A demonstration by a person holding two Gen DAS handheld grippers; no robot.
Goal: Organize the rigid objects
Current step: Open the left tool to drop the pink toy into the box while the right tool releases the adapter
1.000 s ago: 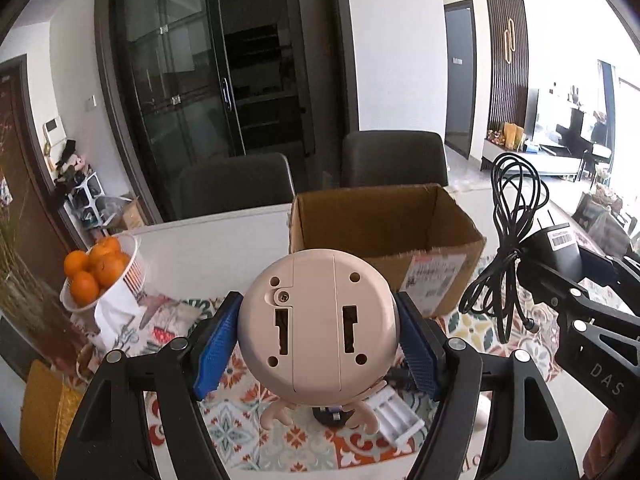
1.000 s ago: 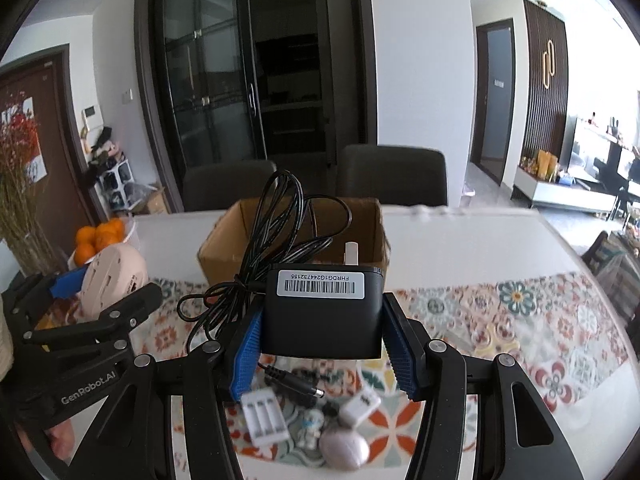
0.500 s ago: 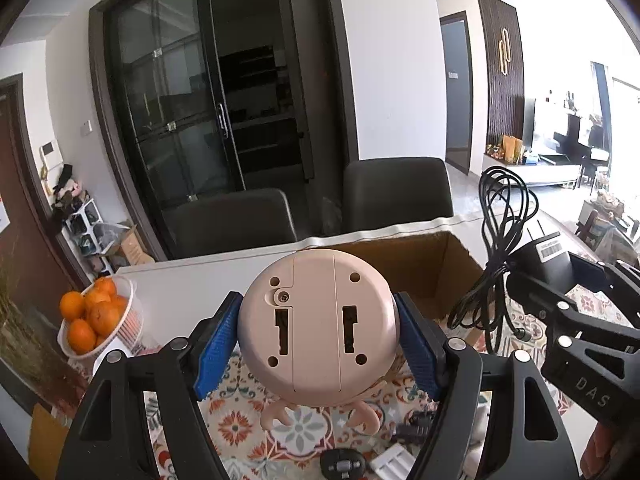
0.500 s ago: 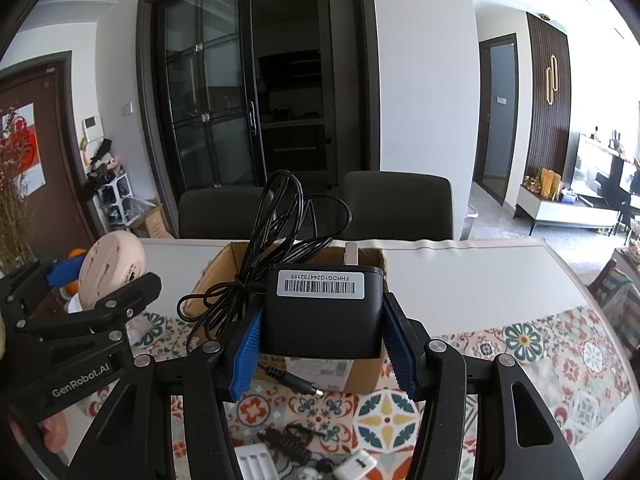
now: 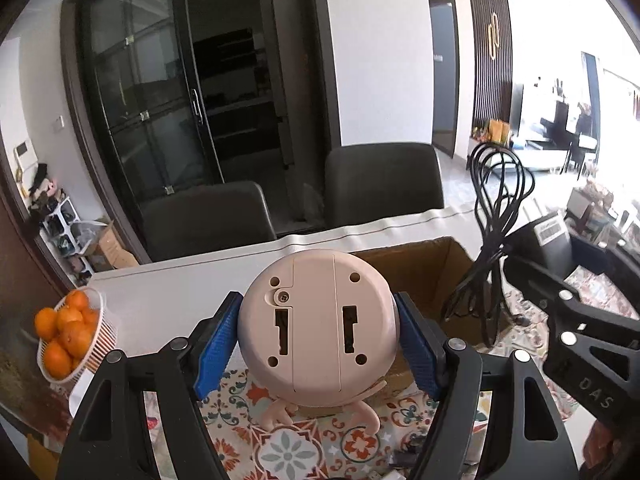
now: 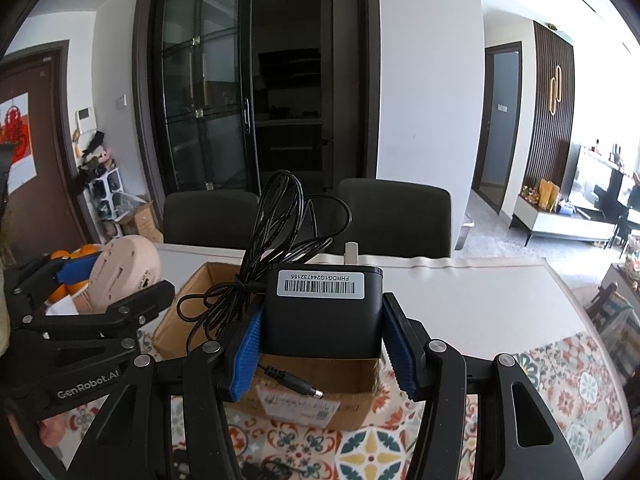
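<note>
- Right wrist view: open cardboard box (image 6: pixel 208 300) below, contents hidden behind black adapter (image 6: pixel 324 312) clamped in right gripper (image 6: pixel 322 344).
- Beside box: pink round toy (image 5: pixel 318 330) clamped in left gripper (image 5: pixel 318 344); oranges in white basket (image 5: pixel 106 334) at left.

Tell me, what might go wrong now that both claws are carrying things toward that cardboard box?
The loose cable on the black adapter could snag the cardboard box rim or the left gripper. The round pink gadget is pinched only at its curved sides and might slip.
</note>
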